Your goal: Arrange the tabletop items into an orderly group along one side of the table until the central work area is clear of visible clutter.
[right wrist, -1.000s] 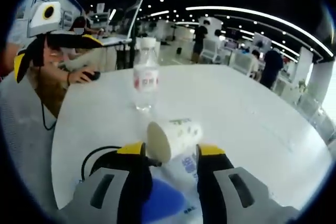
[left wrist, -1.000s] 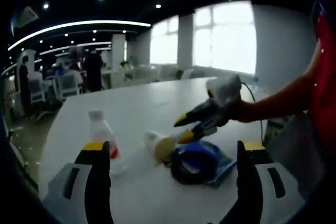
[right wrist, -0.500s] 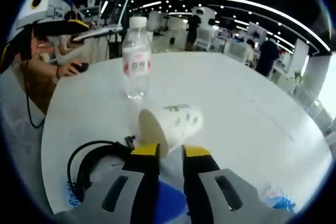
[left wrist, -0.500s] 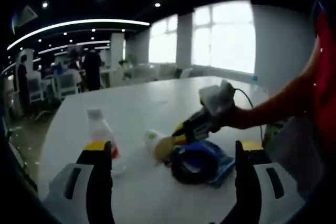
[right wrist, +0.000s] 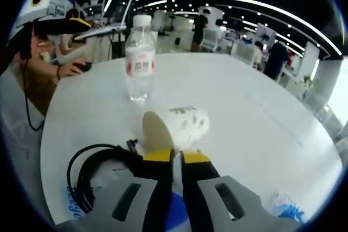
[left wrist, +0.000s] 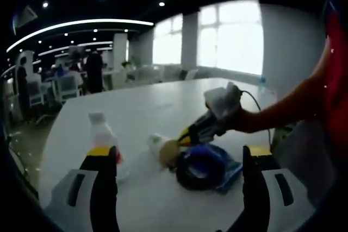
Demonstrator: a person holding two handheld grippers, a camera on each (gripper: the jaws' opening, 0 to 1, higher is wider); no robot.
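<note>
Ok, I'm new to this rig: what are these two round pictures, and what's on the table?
A person holds a two-jaw gripper in each hand, each carrying a fisheye camera. In the left gripper view, the left gripper stands wide open. The right gripper has its jaws nearly together at the rim of a paper cup lying on its side; whether they pinch it is unclear. Also on the white table: an upright water bottle, a coiled black cable and a blue packet.

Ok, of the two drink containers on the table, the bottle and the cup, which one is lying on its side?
The paper cup. It lies tipped over at the right gripper tips, while the water bottle stands upright beyond it.
</note>
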